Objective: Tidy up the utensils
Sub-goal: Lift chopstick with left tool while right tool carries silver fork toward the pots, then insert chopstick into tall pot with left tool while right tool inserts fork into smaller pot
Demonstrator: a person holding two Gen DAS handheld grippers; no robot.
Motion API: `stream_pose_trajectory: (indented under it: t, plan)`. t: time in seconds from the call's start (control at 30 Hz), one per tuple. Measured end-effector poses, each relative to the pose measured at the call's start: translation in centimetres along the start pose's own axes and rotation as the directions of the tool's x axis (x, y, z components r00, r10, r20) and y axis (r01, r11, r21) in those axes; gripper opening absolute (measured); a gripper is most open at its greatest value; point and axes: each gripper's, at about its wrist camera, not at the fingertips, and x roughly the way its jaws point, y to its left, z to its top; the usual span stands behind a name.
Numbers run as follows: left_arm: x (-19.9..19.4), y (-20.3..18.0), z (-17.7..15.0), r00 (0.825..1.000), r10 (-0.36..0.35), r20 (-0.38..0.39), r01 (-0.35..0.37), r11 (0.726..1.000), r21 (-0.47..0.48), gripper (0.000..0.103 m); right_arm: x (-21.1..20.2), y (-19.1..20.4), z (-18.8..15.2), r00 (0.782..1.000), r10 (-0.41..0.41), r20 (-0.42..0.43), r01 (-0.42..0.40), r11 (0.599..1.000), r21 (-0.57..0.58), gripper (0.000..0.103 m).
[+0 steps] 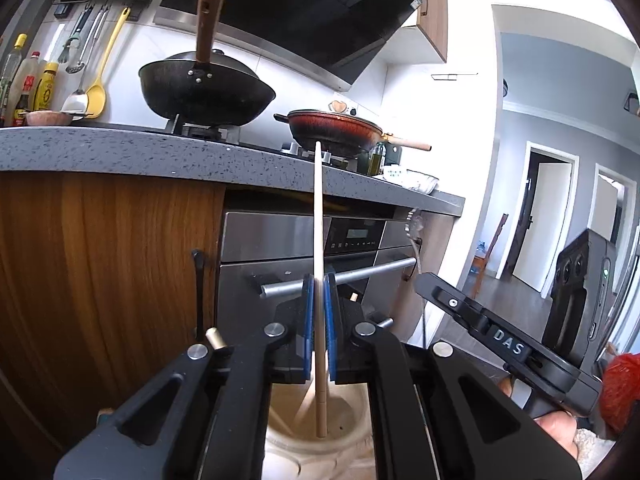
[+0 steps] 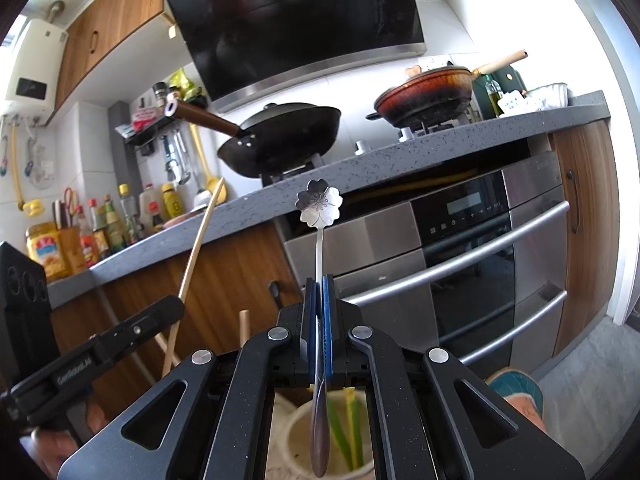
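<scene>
While both tools are hovering over the cream holder, the left tool is clenching a chopstick and the right tool a flower-handled spoon, neither yet dropped in.

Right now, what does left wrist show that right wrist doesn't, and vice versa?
Left wrist only: the doorways, and the left gripper with jaws shut on a wooden chopstick above a beige holder.
Right wrist only: the water heater, and the right gripper clamping a flower-headed spoon over a white holder.
Both: black wok, red pan, oven.
</scene>
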Motion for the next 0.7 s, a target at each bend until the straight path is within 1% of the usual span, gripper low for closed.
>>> stream_pose_trajectory:
  t: [0.13,0.3,0.5,0.57,0.7]
  plan:
    - [1.3,0.3,-0.9,1.000,0.017,0.008,-0.017,1.000,0.002,0.005,0.9,-1.1,-0.6,1.000,-0.013,-0.011,0.014,1.000,0.017,0.004]
    - [1.3,0.3,-2.2,1.000,0.022,-0.004,-0.022,0.999,0.027,0.005,1.2,-1.4,-1.1,0.999,-0.031,-0.006,0.031,1.000,0.002,0.004]
    - [-0.1,-0.5,-3.2,1.000,0.017,-0.011,-0.016,0.995,0.102,0.005,1.3,-1.0,-1.8,0.998,-0.054,0.017,0.054,0.998,-0.036,0.004]
    - [-0.5,-0.6,-3.3,1.000,0.023,-0.011,-0.022,0.994,0.111,0.005,1.5,-1.1,-2.0,0.998,-0.058,0.008,0.058,0.997,-0.045,0.004]
    - [-1.3,-0.3,-3.6,0.999,0.022,-0.031,-0.019,0.995,0.100,0.005,1.5,-1.1,-2.5,0.998,-0.058,-0.018,0.057,0.997,-0.046,0.004]
